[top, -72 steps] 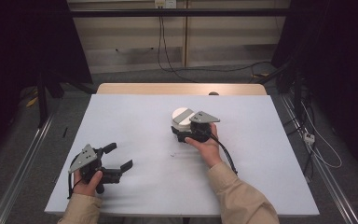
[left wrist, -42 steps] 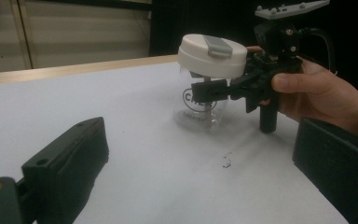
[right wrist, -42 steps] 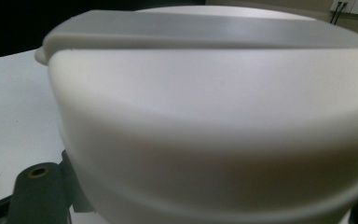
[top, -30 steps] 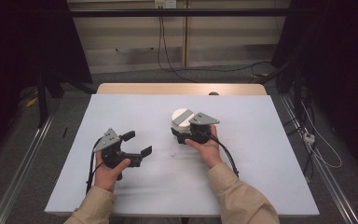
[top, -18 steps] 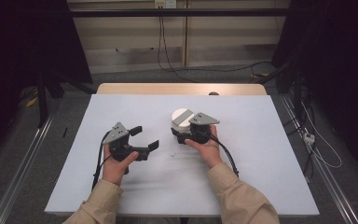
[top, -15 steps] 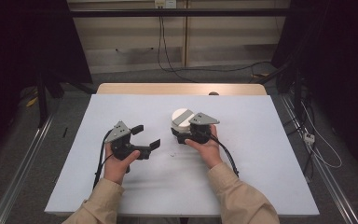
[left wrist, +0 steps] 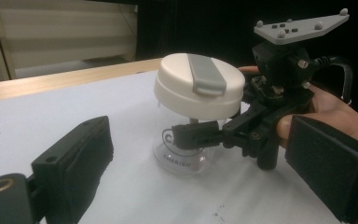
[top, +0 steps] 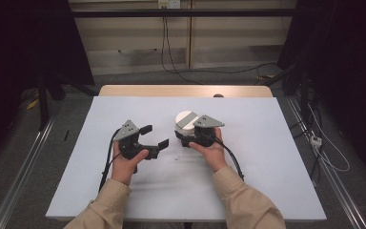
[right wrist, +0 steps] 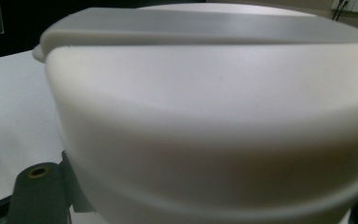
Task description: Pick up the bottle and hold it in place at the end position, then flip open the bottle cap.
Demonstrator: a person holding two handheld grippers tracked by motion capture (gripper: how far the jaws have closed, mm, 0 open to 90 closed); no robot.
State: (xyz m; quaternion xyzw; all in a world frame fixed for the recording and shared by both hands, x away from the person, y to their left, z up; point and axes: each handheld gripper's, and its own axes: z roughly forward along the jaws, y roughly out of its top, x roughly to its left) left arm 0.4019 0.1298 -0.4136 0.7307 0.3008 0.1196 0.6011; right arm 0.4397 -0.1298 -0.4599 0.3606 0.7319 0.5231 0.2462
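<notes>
Jar stands mid-worktop, pinched low on its clear body by right hand-held gripper. Left hand-held gripper gapes empty nearby; clumsy approach could knock lid, tipping jar.

White-topped table with wooden far edge; grey floor, trailing cables, pale wall panels, dark surrounds.

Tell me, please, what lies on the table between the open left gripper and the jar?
Nothing: in the high view, bare white table separates the left gripper from the jar. The left gripper view shows the same.
</notes>
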